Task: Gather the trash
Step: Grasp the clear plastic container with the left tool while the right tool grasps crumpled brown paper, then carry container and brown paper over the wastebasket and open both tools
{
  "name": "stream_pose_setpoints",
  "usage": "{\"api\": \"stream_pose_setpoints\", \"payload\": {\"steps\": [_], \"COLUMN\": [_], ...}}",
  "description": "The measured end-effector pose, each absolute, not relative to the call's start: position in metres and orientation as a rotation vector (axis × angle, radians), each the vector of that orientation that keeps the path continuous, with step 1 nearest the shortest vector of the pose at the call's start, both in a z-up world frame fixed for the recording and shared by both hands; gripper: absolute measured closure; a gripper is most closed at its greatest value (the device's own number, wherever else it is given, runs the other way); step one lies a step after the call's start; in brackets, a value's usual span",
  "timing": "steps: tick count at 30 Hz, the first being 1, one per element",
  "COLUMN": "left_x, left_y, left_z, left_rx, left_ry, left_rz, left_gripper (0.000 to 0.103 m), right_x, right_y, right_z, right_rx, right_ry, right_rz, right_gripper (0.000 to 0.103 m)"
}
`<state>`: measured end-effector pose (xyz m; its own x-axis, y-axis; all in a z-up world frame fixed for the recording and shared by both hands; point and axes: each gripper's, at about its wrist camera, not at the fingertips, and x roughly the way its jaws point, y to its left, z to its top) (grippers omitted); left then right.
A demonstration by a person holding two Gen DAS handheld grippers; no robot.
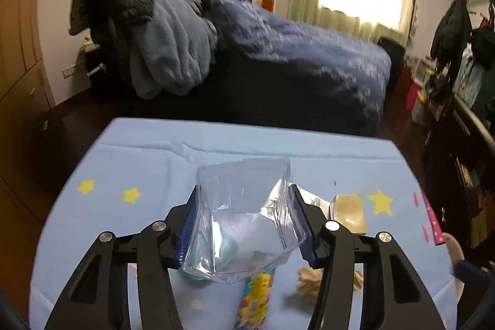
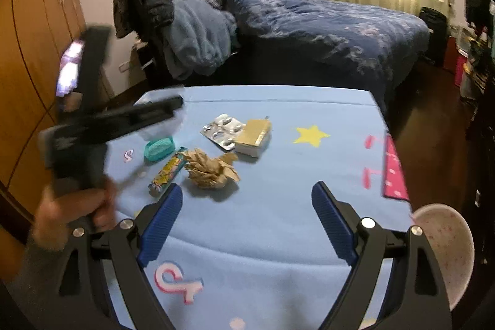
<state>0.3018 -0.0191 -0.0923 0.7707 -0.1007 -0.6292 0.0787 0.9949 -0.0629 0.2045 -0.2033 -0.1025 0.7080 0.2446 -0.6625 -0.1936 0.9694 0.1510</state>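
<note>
We have our left tool (image 1: 244, 225) clamped on the clear plastic container (image 1: 244, 218) above the counter (image 2: 278, 237), our right tool (image 2: 244, 218) gaping empty, and crumpled paper (image 2: 210, 169), blister pack (image 2: 222, 129) and candy wrapper (image 2: 167, 172) still uncollected.

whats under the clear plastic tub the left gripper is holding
Through the clear tub a teal object and a colourful wrapper show on the blue cloth. The tub's creases blur their details.

Clear plastic container (image 1: 244, 215) clamped between left tongs (image 1: 246, 225) above blue tablecloth (image 1: 123, 150).
</note>
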Motion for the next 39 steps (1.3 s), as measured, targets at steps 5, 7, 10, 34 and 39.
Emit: {"api": "stream_pose_setpoints", "payload": {"steps": [5,7,10,34,39], "left_x": [0.28,0.275,0.27,0.202,0.181], "left_y": [0.002,0.011,0.02,-0.016,-0.04], "left_z": [-0.073,-0.07,-0.069,-0.051,-0.045], "left_rx": [-0.04,-0.044,-0.05,0.005,0.012], "left_ry": [0.62,0.613,0.611,0.58,0.574], "left_rz": [-0.06,-0.05,-0.049,-0.09,-0.128], "left_gripper": [0.044,0.044,0.043,0.041,0.041], "right_x": [0.245,0.259,0.273,0.195,0.165], "right_y": [-0.168,-0.156,-0.143,-0.2,-0.226], "right_z": [-0.126,-0.137,-0.149,-0.115,-0.105], "right_rx": [-0.018,-0.026,-0.04,0.053,0.1], "right_ry": [0.828,0.871,0.909,0.812,0.773], "right_rz": [0.259,0.277,0.273,0.221,0.2], "right_gripper": [0.024,0.031,0.035,0.075,0.074]}}
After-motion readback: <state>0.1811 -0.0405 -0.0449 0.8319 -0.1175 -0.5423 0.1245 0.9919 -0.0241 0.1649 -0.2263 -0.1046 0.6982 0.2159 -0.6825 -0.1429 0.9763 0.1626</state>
